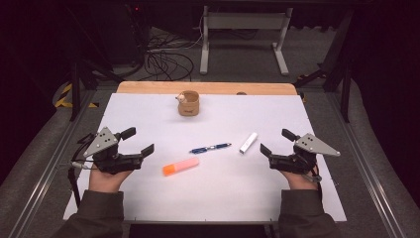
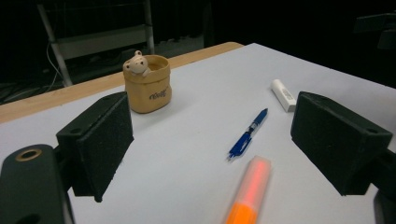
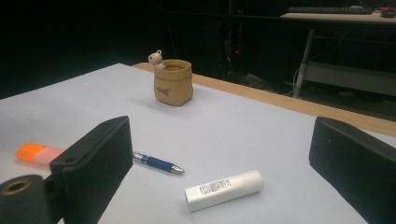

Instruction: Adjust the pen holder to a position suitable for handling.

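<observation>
Both tongs gape wide, left tongs point(image 1: 133, 141) and right tongs point(image 1: 276, 142). Between them on the white tabletop point(image 1: 223, 193) lie an orange highlighter point(image 1: 181, 166), blue pen point(image 1: 210, 148) and white tube point(image 1: 248, 143).

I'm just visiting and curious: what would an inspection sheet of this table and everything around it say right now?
Surface: white sheet over a wooden table, flat.
Job's things: orange highlighter, blue pen and white tube lying apart; tan bear cup upright near the far edge.
Clutter: nothing seen.
Grippers: left gripper and right gripper both open, holding nothing.
Cables: black tangle on the floor beyond the table.
Surroundings: grey metal stand, dark room.
</observation>
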`<state>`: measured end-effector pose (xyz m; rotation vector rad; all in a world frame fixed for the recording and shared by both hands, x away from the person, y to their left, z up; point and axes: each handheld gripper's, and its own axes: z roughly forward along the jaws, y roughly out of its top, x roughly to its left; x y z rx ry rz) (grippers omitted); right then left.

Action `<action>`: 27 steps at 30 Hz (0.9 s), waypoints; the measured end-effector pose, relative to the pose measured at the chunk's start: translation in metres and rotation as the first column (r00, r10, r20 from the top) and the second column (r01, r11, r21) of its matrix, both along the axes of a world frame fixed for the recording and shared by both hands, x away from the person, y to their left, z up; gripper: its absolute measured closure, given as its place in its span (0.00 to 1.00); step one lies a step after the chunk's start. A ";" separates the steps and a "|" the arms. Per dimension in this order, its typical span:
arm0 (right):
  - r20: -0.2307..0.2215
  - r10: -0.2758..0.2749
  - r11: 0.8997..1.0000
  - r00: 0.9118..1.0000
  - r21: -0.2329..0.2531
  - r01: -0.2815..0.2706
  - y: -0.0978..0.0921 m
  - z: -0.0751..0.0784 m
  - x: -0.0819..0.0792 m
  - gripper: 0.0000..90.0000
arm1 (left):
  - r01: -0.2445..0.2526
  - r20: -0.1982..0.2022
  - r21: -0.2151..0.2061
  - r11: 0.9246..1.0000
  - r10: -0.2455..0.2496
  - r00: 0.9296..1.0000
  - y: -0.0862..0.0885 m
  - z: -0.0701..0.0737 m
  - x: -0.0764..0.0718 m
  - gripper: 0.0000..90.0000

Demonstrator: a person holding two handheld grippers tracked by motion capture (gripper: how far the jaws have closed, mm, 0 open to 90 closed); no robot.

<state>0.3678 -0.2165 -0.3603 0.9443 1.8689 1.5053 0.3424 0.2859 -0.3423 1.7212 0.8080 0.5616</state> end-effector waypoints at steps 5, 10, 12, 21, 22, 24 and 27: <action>0.003 -0.003 1.000 1.000 0.006 0.003 -0.002 0.001 -0.001 0.08 | -0.017 0.000 -0.012 1.000 0.017 1.000 -0.004 -0.001 0.005 0.15; 0.014 -0.013 1.000 1.000 0.001 0.013 -0.005 0.005 -0.004 0.08 | -0.030 0.000 -0.062 0.998 0.030 1.000 -0.008 -0.003 0.014 0.16; 0.017 -0.018 1.000 1.000 0.001 0.018 -0.006 0.006 -0.005 0.08 | -0.022 -0.021 -0.063 0.998 0.021 1.000 -0.010 -0.003 0.019 0.17; 0.026 -0.018 1.000 1.000 -0.001 0.018 -0.008 0.009 -0.007 0.08 | -0.047 -0.051 -0.023 0.999 0.046 0.998 -0.026 -0.003 0.038 0.16; 0.027 -0.016 1.000 1.000 -0.002 0.016 -0.008 0.008 -0.007 0.08 | -0.055 -0.051 -0.024 0.998 0.054 0.997 -0.027 -0.002 0.040 0.16; 0.029 -0.017 1.000 0.999 -0.006 0.017 -0.008 0.008 -0.006 0.08 | -0.065 -0.052 -0.019 0.998 0.064 0.997 -0.029 -0.002 0.045 0.16; 0.029 -0.015 1.000 0.999 -0.009 0.016 -0.007 0.008 -0.006 0.08 | -0.083 -0.058 -0.006 0.996 0.083 0.995 -0.032 -0.003 0.052 0.16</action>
